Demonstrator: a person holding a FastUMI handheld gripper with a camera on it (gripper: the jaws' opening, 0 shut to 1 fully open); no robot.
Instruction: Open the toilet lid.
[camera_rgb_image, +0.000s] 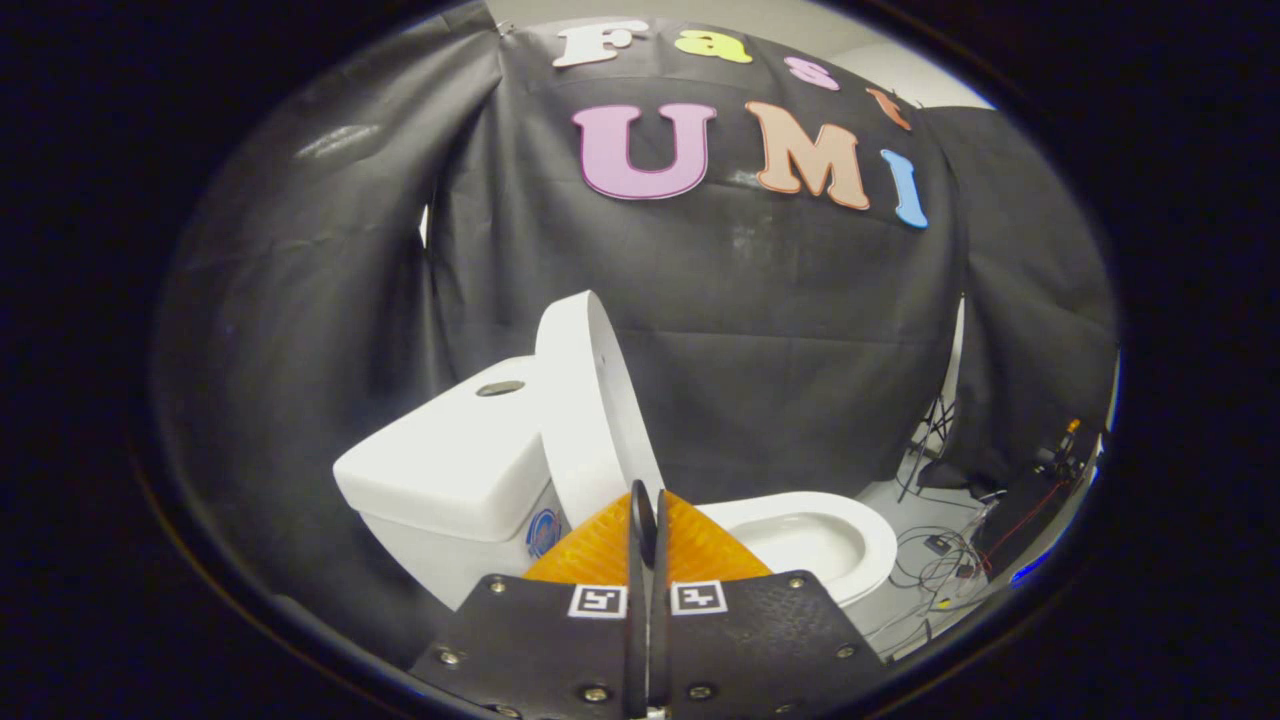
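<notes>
A white toilet stands ahead of me against the black cloth. Its lid (590, 400) is raised upright and leans back against the tank (450, 460), which has a round flush button (500, 388) on top. The open bowl and seat (820, 535) lie to the right of the lid, beyond my fingers. My gripper (648, 510) is shut, its two orange ribbed fingers (600, 550) pressed together with nothing between them. The tips sit just in front of the lid's lower edge; I cannot tell whether they touch it.
Loose cables (940, 560) and a small device lie on the pale floor to the right of the bowl. A thin stand (930, 440) rises by the cloth there. Black cloth hangs behind and to both sides of the toilet.
</notes>
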